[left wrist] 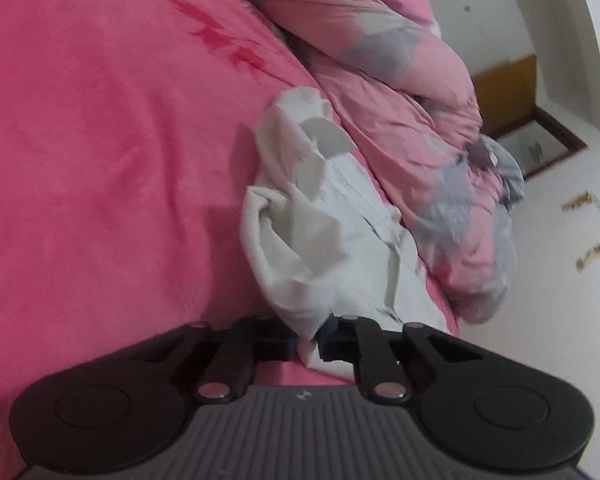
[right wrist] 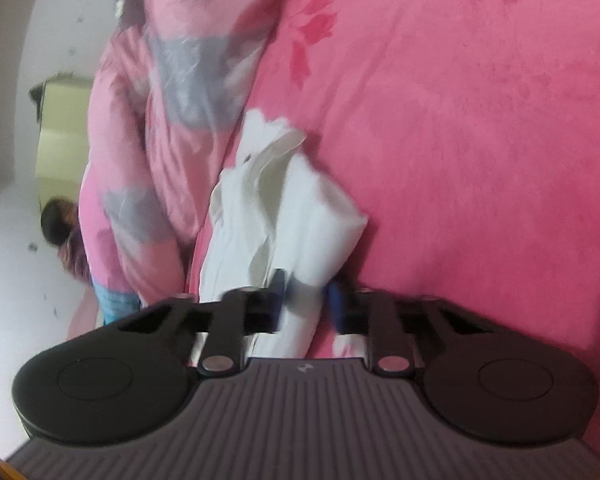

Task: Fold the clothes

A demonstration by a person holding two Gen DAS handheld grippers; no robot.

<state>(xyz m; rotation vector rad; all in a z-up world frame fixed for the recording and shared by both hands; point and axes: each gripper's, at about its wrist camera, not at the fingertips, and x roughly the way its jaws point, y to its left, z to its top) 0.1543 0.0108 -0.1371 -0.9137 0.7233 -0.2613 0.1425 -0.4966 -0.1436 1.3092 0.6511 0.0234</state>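
Observation:
A crumpled white garment (left wrist: pixel 312 232) lies on the pink bedspread (left wrist: pixel 100 160), stretched out along the edge of a rolled quilt. My left gripper (left wrist: pixel 306 342) is shut on one bunched end of it, the cloth pinched between the blue pads. In the right wrist view the same white garment (right wrist: pixel 284 208) runs up from my right gripper (right wrist: pixel 302 304), whose blue pads press on a thick fold of the cloth. Both views are tilted and a little blurred.
A bunched pink and grey quilt (left wrist: pixel 420 120) lies beside the garment, also seen as the quilt (right wrist: pixel 156 140) in the right wrist view. White walls, a yellow door (left wrist: pixel 504 88) and a framed picture (left wrist: pixel 540 144) stand beyond the bed. A person's dark hair (right wrist: pixel 56 216) shows past the quilt.

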